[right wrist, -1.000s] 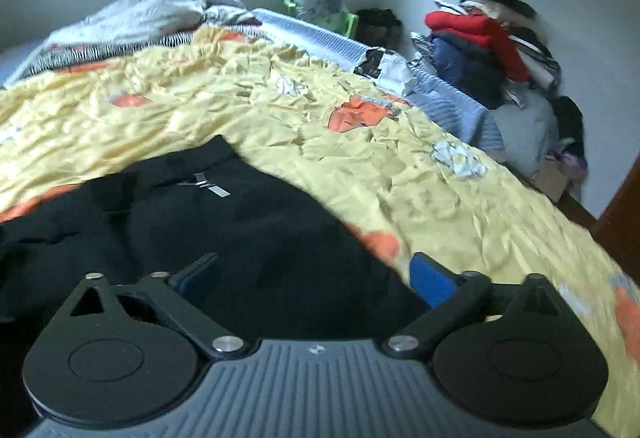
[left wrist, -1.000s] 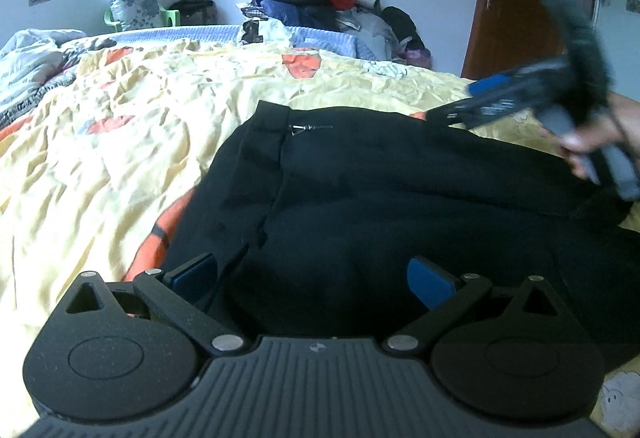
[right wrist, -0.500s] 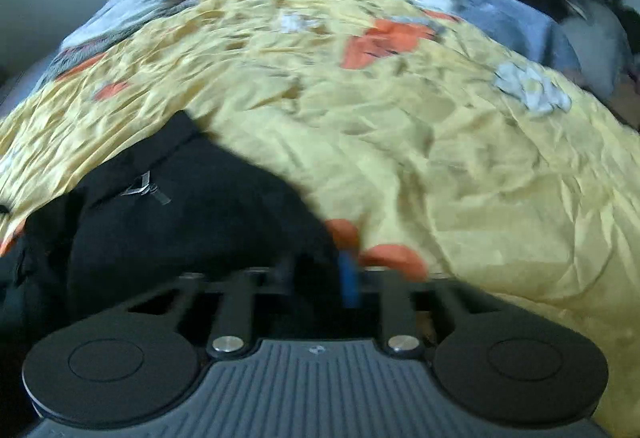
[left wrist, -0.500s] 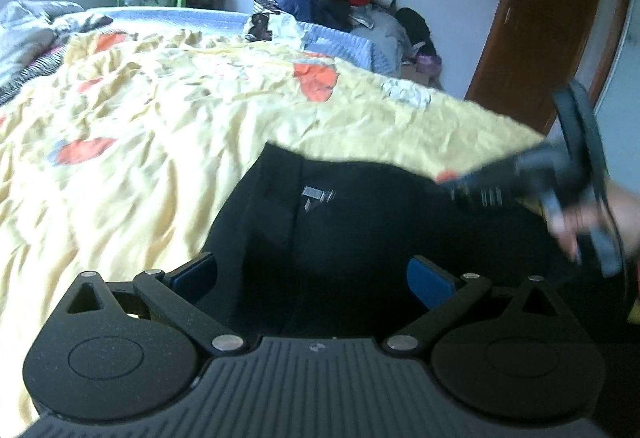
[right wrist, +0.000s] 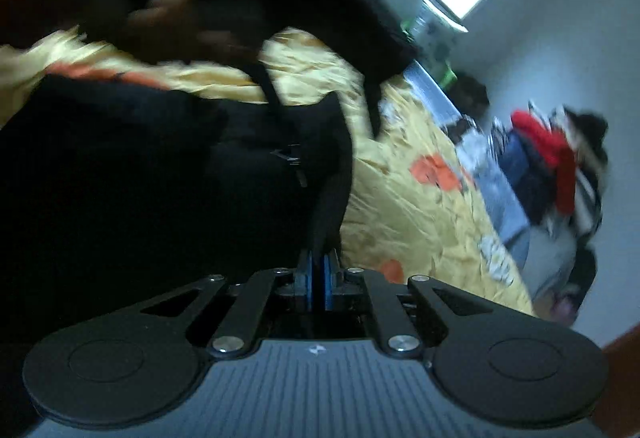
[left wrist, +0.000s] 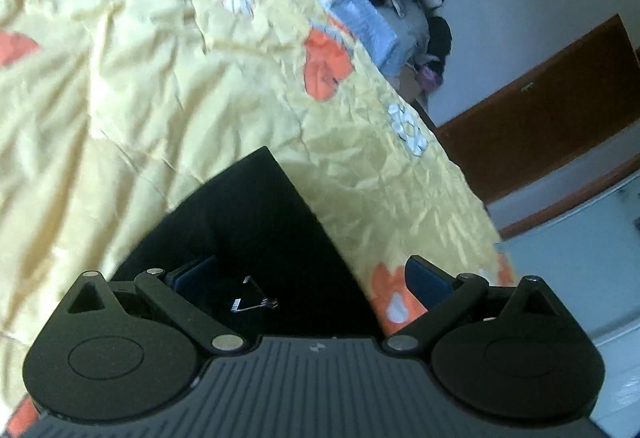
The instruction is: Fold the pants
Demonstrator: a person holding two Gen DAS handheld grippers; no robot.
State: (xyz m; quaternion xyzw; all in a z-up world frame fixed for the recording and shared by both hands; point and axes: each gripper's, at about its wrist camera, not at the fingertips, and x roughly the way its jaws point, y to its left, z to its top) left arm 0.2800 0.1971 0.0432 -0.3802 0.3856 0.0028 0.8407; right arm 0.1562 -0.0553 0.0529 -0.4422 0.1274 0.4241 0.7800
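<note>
Here the black fabric pants (left wrist: pixel 256 238) lie on the crumpled yellow bedspread with orange patches (left wrist: pixel 168 77). The right gripper (right wrist: pixel 318 278) pinches an edge of them between its blue pads. The left gripper (left wrist: pixel 308 278) hovers over a zip, jaws spread wide and pressing nothing.

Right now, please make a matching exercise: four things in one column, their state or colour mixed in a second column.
1. left gripper
2. right gripper
3. bedcover
4. door

a. brown
b. open over the pants
c. yellow with orange patches
d. shut on a pants edge

Pairs: 1-b, 2-d, 3-c, 4-a
</note>
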